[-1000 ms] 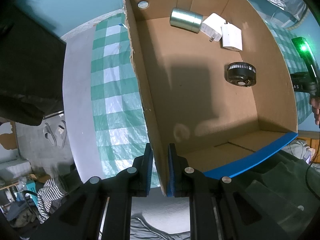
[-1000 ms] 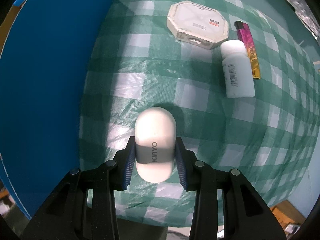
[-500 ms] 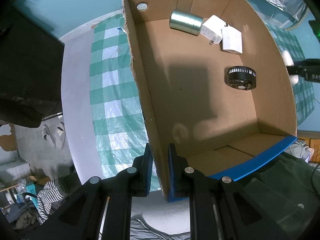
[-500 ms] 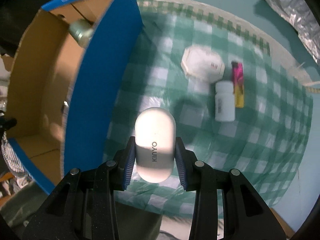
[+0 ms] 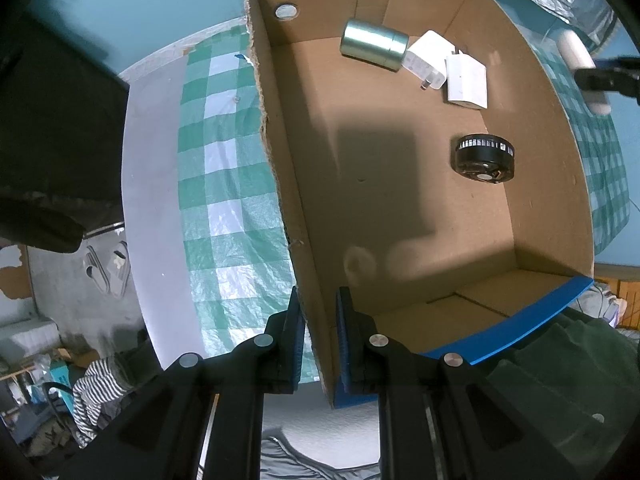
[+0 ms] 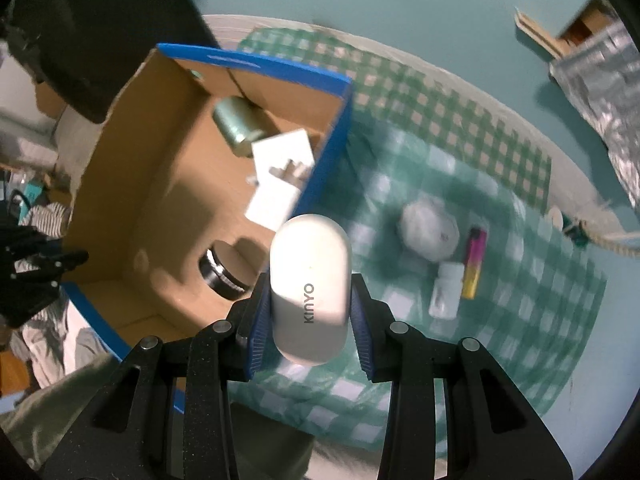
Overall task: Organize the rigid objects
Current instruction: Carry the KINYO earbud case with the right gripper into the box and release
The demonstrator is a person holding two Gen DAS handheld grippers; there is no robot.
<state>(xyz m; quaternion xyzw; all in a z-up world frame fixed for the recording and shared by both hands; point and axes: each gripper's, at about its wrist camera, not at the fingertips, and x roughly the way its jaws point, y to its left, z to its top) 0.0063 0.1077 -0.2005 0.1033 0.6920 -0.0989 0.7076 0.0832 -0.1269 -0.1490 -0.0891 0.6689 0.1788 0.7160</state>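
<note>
Left gripper (image 5: 318,336): I have it clamped on the cardboard box (image 5: 400,200) wall, lower centre of frame.
Right gripper (image 6: 308,316): I'm gripping the white KINYO capsule case (image 6: 310,284), centre frame, above the box's blue edge.
In box: metal tin (image 5: 374,43), white chargers (image 5: 466,80), black disc (image 5: 484,158).
</note>
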